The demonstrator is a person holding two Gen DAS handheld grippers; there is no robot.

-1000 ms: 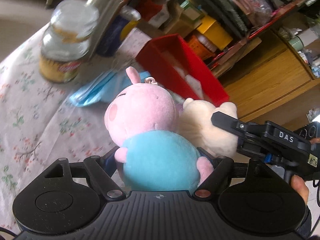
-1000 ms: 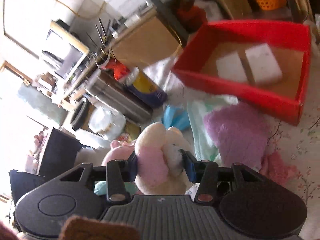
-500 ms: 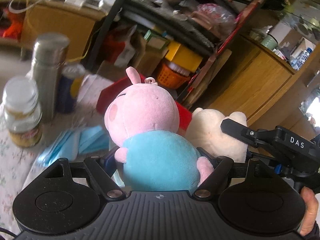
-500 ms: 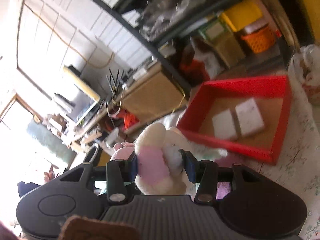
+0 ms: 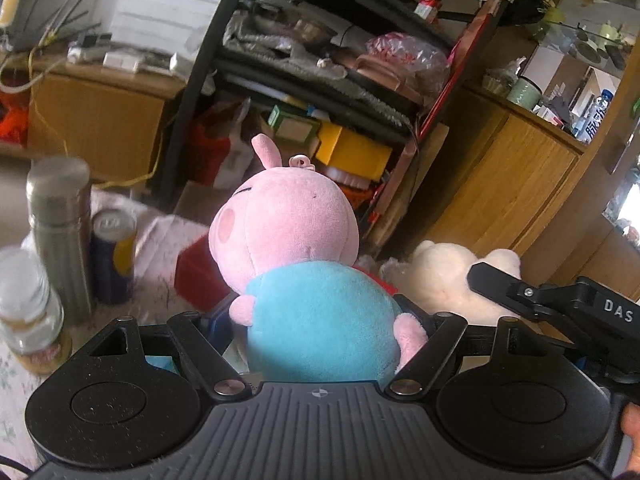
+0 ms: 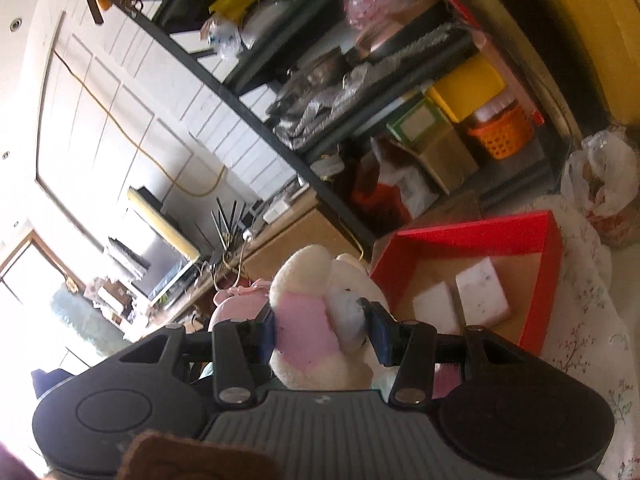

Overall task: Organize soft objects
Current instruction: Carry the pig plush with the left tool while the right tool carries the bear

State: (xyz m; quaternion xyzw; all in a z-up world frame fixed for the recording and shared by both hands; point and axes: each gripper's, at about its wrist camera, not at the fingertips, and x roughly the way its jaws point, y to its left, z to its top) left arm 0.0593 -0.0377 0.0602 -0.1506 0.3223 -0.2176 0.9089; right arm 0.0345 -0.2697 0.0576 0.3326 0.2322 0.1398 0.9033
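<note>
Left wrist view: two plush toys show. The left gripper [image 5: 320, 320], jaws set wide, clamps the blue belly of one pink pig plush [image 5: 296, 264]; its long axis runs away from the camera, head up and forward. Right of the pig, one cream plush [image 5: 448, 276] sits in the right gripper [image 5: 532, 296].

Right wrist view: the right gripper [image 6: 322, 330], jaws narrow, squeezes the cream plush [image 6: 316, 320], upright, ears up. Right of it, one red box [image 6: 472, 236] holds two white blocks [image 6: 482, 292].
</note>
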